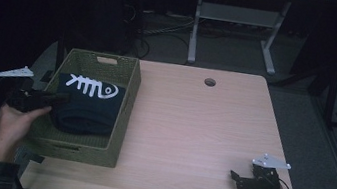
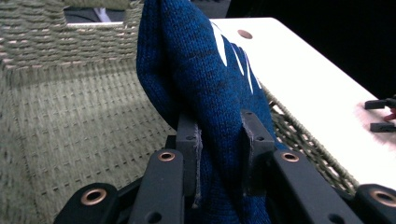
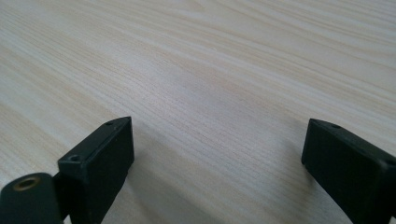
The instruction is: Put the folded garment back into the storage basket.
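Here, at the left of the table (image 1: 191, 128), the folded dark blue knit sweater (image 1: 86, 105) lies inside the woven green basket (image 1: 122, 118), with a white fish-skeleton figure on its upper face. Its near fold bulges up thick and ribbed, and in the left gripper view the same sweater (image 2: 205, 79) rises between my jaws, the basket (image 2: 70, 116) wall and floor to its left. My left gripper (image 1: 57, 99) reaches over the basket's left rim, and its jaws stand part-way closed, both pads pressing on the bunched fold of knit. Well apart, at the table's near right corner, my right gripper (image 1: 234, 180) rests low over the bare wood. In the right gripper view its jaws stand wide apart with nothing but tabletop (image 3: 210, 84) between them.
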Motion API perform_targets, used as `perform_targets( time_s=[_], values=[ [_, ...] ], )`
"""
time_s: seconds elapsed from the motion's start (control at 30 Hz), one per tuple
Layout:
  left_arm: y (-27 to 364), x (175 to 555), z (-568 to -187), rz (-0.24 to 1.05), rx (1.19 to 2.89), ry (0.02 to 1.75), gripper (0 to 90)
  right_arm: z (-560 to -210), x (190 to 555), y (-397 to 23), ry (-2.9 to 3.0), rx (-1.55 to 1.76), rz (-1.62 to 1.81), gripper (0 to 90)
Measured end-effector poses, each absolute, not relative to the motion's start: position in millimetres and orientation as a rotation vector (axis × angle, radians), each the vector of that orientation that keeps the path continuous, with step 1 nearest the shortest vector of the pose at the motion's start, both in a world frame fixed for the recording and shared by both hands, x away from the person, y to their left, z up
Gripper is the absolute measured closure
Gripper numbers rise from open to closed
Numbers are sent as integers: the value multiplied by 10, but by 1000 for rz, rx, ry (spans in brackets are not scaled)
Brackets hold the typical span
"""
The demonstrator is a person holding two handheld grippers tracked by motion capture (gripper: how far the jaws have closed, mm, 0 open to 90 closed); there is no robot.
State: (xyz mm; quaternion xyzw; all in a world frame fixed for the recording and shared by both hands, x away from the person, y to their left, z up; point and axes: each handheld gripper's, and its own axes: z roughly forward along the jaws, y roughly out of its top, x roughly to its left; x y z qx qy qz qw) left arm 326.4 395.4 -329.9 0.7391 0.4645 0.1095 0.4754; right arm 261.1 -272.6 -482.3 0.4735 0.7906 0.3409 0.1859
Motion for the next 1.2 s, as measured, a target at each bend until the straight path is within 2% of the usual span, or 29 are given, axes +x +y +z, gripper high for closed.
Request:
perform_targets(
  time_s=[0.27,0.47,1.2],
  values=[
    [3942,3404,-3415,220,1845,1146,729,-4823,2611,-2726,2226,1335,960,88],
    [3951,3526,-3452,233,1900,1161,724,-4823,2611,-2726,2226,1336,960,88],
    [4060,3816,-3570,413,2039,1319,597,-4823,2616,-2726,2226,1333,961,88]
  ],
)
